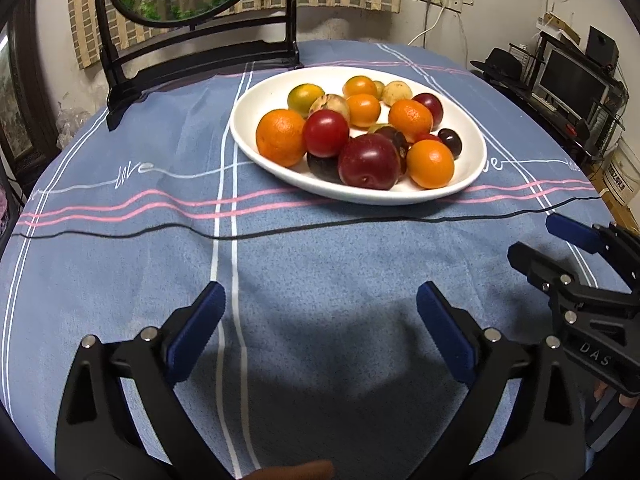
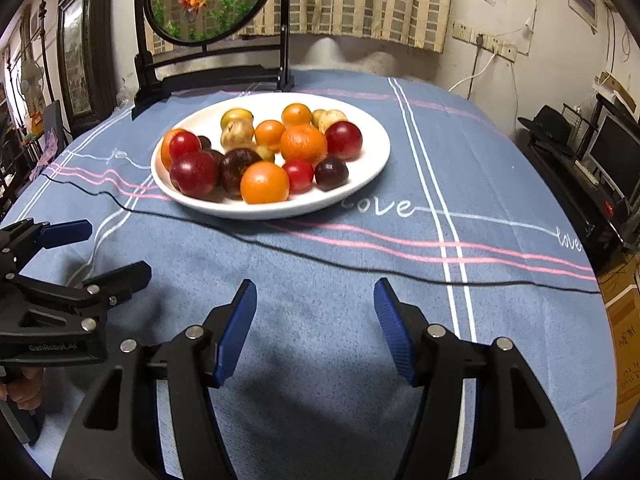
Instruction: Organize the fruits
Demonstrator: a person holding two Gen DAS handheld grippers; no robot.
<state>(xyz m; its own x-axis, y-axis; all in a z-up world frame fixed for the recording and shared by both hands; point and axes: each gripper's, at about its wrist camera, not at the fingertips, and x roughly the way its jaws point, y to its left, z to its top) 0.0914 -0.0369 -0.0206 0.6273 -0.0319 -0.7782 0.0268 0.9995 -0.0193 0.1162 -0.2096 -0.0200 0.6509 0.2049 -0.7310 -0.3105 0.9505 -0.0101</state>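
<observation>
A white oval plate (image 1: 256,100) (image 2: 372,140) on the blue tablecloth holds a heap of fruit: oranges (image 1: 281,142) (image 2: 265,182), red plums (image 1: 369,161) (image 2: 195,173), dark plums (image 2: 331,173) and pale yellow-green fruits (image 1: 397,92) (image 2: 237,133). My left gripper (image 1: 320,304) is open and empty over the cloth, well short of the plate. My right gripper (image 2: 316,300) is open and empty too, beside the left one. Each gripper shows in the other's view: the right one (image 1: 536,240) at the right edge, the left one (image 2: 116,248) at the left edge.
A thin black cable (image 1: 320,226) (image 2: 320,258) lies across the cloth between the grippers and the plate. A black stand with a round painted screen (image 1: 200,52) (image 2: 208,0) stands behind the plate. A shelf with a monitor (image 1: 572,80) is off to the right.
</observation>
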